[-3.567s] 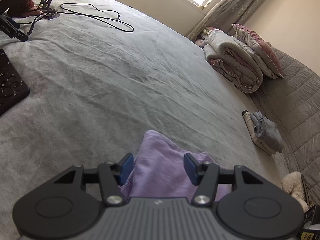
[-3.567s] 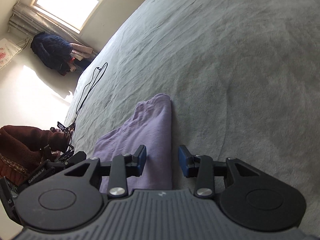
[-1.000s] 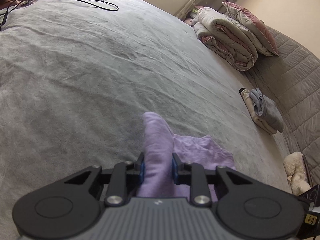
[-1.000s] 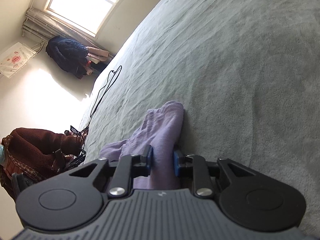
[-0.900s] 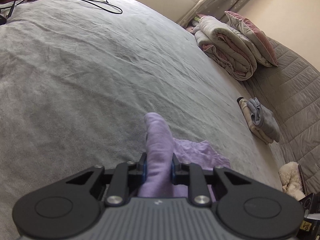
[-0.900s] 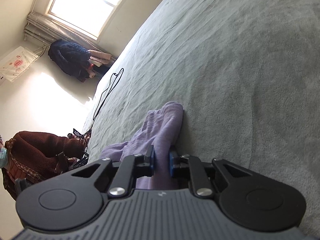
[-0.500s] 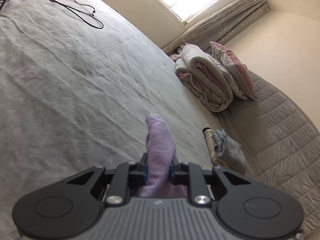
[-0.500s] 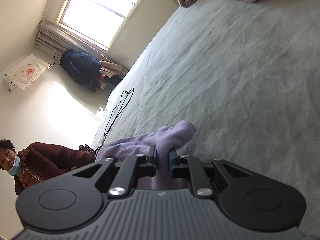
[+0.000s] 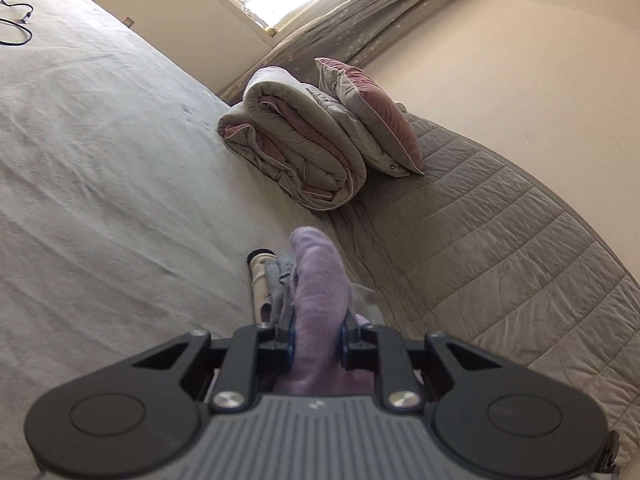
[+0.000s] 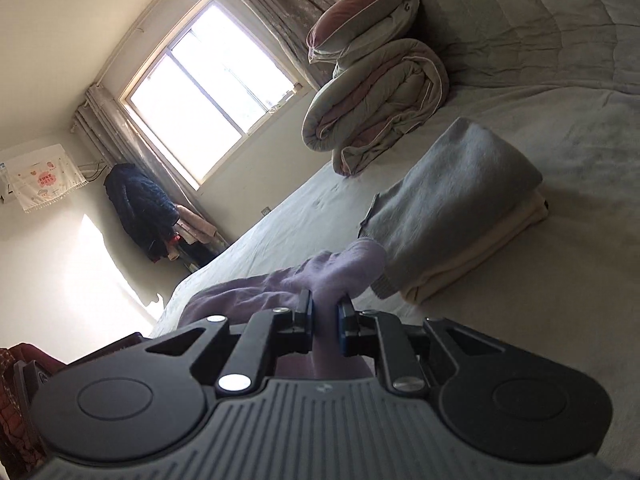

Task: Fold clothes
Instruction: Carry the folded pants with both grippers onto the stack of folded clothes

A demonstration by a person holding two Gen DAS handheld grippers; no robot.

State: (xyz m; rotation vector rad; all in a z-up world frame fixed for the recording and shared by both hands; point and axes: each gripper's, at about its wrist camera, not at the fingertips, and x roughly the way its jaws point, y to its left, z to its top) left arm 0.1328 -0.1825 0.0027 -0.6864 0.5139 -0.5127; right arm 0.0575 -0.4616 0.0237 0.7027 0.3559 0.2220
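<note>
Both grippers are clamped on the same lavender garment [image 9: 318,292]. Left gripper [image 9: 317,336] has its blue-padded fingers [image 9: 289,334] pressed against either side of a thick fold of the cloth, which rises between them and ends in a rounded bulge just ahead of the tips. Right gripper [image 10: 325,322] pinches a thinner roll of the garment [image 10: 340,272] — its pads sit close together with the fabric squeezed flat, and the rest of the cloth trails off to the left of the fingers, off the bed surface as far as this view shows.

Just beyond the held cloth, a small stack of folded clothes [image 10: 452,208] lies on the grey bed cover [image 9: 100,184], close to the bed's quilted edge: a grey-blue piece on top, a cream one underneath. In the left wrist view the same stack [image 9: 272,280] is mostly hidden behind the lavender fold, with only its end showing.

Farther along that edge a rolled duvet [image 9: 296,148] rests on the bed with a pink-faced pillow [image 9: 372,116] leaning on it — the two touch. A quilted grey panel [image 9: 500,240] runs along the bed's side beneath a plain wall.

At the far end, a bright window [image 10: 204,88] with drawn-back curtains [image 9: 352,28], a dark jacket [image 10: 138,208] hanging beside it, and a black cable [image 9: 16,28] on the bed's far corner.
</note>
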